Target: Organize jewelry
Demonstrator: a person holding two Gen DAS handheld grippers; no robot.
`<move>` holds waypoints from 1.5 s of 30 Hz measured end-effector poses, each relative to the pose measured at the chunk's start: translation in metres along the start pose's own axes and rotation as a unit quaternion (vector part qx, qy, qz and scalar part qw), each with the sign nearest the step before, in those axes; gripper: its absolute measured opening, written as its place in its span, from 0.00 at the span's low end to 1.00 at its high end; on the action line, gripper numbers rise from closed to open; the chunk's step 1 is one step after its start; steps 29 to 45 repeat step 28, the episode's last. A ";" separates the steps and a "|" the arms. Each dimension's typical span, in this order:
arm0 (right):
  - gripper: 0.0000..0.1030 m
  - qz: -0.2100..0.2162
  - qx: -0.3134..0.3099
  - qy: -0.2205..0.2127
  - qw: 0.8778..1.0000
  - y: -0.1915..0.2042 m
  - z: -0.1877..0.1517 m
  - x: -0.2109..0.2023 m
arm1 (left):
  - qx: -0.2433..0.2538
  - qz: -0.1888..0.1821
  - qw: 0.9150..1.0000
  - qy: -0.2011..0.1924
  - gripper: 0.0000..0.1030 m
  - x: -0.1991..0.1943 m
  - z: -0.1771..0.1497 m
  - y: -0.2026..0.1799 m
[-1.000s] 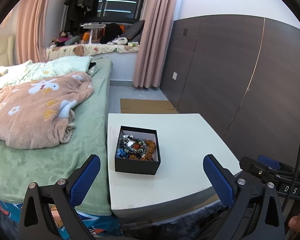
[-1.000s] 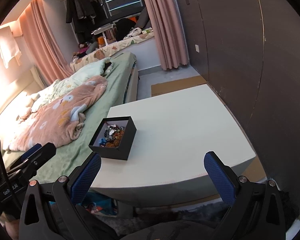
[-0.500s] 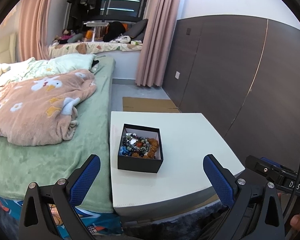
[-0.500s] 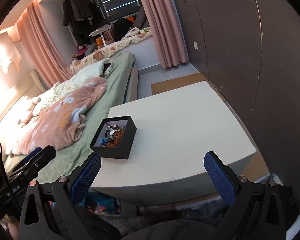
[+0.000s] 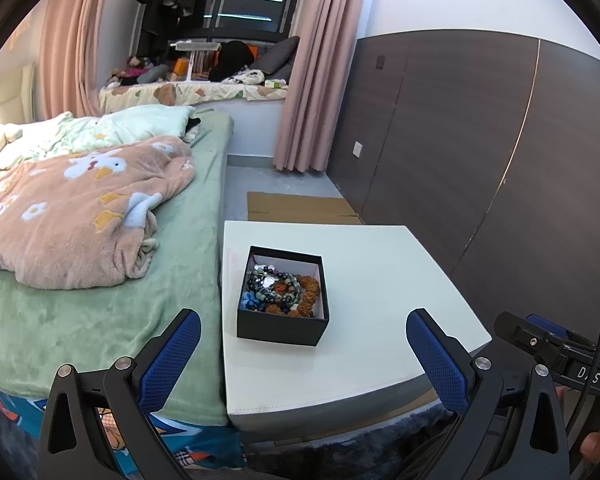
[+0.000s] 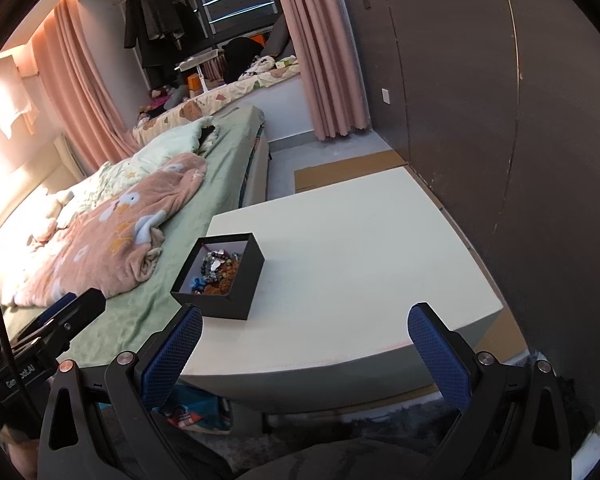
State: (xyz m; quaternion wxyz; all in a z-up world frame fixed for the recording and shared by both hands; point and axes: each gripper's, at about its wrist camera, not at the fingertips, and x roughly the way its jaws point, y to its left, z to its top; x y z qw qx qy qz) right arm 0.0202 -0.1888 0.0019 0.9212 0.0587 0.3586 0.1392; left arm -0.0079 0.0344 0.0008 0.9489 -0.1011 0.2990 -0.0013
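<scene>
An open black box (image 5: pixel 283 300) stands near the left edge of a white table (image 5: pixel 380 280). It holds a tangle of bead bracelets and other jewelry (image 5: pixel 282 290). My left gripper (image 5: pixel 303 354) is open and empty, short of the table's front edge, with the box ahead between its fingers. My right gripper (image 6: pixel 305 350) is open and empty over the table's front edge. In the right wrist view the box (image 6: pixel 220 276) is ahead to the left, just beyond the left fingertip, on the table (image 6: pixel 360 248).
A bed (image 5: pixel 100 300) with a green sheet and a pink blanket (image 5: pixel 72 216) touches the table's left side. A dark wood panel wall (image 5: pixel 480 160) runs along the right. Flat cardboard (image 5: pixel 296 208) lies on the floor behind the table. A dark rug lies below the grippers.
Both grippers have edged forward, so the table and the box look slightly larger and nearer. Both grippers stay open. The box has not moved.
</scene>
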 end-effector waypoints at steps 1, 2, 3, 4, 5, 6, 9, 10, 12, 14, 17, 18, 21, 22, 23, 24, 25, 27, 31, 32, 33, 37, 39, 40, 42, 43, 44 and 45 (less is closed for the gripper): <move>1.00 0.000 0.001 0.000 1.000 0.000 0.000 0.000 | 0.000 0.002 1.000 -0.001 0.99 0.000 0.000 0.000; 1.00 -0.001 0.002 0.000 1.000 0.000 0.000 0.000 | 0.001 0.005 1.000 -0.002 0.99 -0.001 0.000 0.000; 1.00 -0.002 0.003 0.000 1.000 0.000 0.000 0.000 | 0.002 0.006 1.000 -0.004 0.99 -0.001 -0.001 0.000; 1.00 -0.003 0.003 0.000 1.000 0.000 0.000 0.000 | 0.004 0.009 1.000 -0.005 0.99 -0.001 -0.001 0.001; 1.00 -0.003 0.004 0.000 1.000 0.000 0.000 0.000 | 0.005 0.012 1.000 -0.006 0.99 -0.001 -0.001 0.001; 1.00 -0.003 0.006 0.000 1.000 -0.001 0.000 0.000 | 0.006 0.014 1.000 -0.006 0.99 -0.001 -0.001 0.001; 1.00 -0.003 0.013 0.002 1.000 -0.003 0.000 0.000 | 0.008 0.014 1.000 -0.007 0.99 -0.002 -0.002 0.001; 1.00 -0.004 0.014 0.002 1.000 -0.004 0.001 0.001 | 0.011 0.011 1.000 -0.011 0.99 -0.002 -0.002 0.001; 1.00 -0.008 0.016 0.002 1.000 -0.004 0.001 0.001 | 0.020 0.010 1.000 -0.021 0.99 -0.006 -0.002 -0.001; 1.00 -0.013 0.015 -0.001 1.000 -0.005 0.001 -0.001 | 0.029 0.013 0.999 -0.025 0.99 -0.007 -0.003 -0.004; 1.00 -0.016 0.021 -0.004 1.000 -0.007 0.001 -0.002 | 0.027 0.017 0.999 -0.021 0.99 -0.006 -0.002 -0.002; 1.00 -0.015 0.024 -0.004 1.000 -0.008 0.001 -0.002 | 0.024 0.013 0.999 -0.020 0.99 -0.005 -0.001 0.000; 1.00 -0.011 0.033 -0.003 0.999 -0.012 0.001 -0.001 | 0.015 0.016 1.000 -0.021 0.99 -0.006 -0.001 0.005; 1.00 -0.010 0.035 -0.004 0.999 -0.012 0.001 -0.001 | 0.014 0.015 1.000 -0.021 0.99 -0.006 -0.001 0.005; 1.00 -0.009 0.037 -0.004 0.999 -0.012 0.001 0.000 | 0.014 0.015 1.000 -0.022 0.99 -0.006 -0.001 0.004; 1.00 -0.009 0.039 -0.005 0.999 -0.013 0.001 0.000 | 0.014 0.017 1.000 -0.022 0.99 -0.006 -0.001 0.005; 1.00 -0.009 0.040 -0.005 0.999 -0.013 0.002 0.000 | 0.014 0.018 1.000 -0.022 0.99 -0.006 -0.001 0.005; 1.00 -0.008 0.043 -0.003 0.999 -0.014 0.002 0.002 | 0.015 0.018 1.000 -0.021 0.99 -0.006 -0.001 0.005; 1.00 -0.009 0.042 -0.002 0.999 -0.014 0.002 0.002 | 0.015 0.019 0.999 -0.021 0.99 -0.005 -0.001 0.005; 1.00 -0.009 0.042 -0.002 0.999 -0.014 0.002 0.002 | 0.015 0.019 0.999 -0.021 0.99 -0.005 -0.001 0.005; 1.00 -0.009 0.042 -0.002 0.999 -0.014 0.002 0.002 | 0.015 0.019 0.999 -0.021 0.99 -0.005 -0.001 0.005; 1.00 -0.009 0.042 -0.002 0.999 -0.014 0.002 0.002 | 0.015 0.019 0.999 -0.021 0.99 -0.005 -0.001 0.005; 1.00 -0.009 0.042 -0.002 0.999 -0.014 0.002 0.002 | 0.015 0.019 0.999 -0.021 0.99 -0.005 -0.001 0.005; 1.00 -0.009 0.042 -0.002 0.999 -0.014 0.002 0.002 | 0.015 0.019 0.999 -0.021 0.99 -0.005 -0.001 0.005; 1.00 -0.009 0.042 -0.002 0.999 -0.014 0.002 0.002 | 0.015 0.019 0.999 -0.021 0.99 -0.005 -0.001 0.005; 1.00 -0.009 0.042 -0.002 0.999 -0.014 0.002 0.002 | 0.015 0.019 0.999 -0.021 0.99 -0.005 -0.001 0.005; 1.00 -0.009 0.042 -0.002 0.999 -0.014 0.002 0.002 | 0.015 0.019 0.999 -0.021 0.99 -0.005 -0.001 0.005; 1.00 -0.009 0.042 -0.002 0.999 -0.014 0.002 0.002 | 0.015 0.019 0.999 -0.021 0.99 -0.005 -0.001 0.005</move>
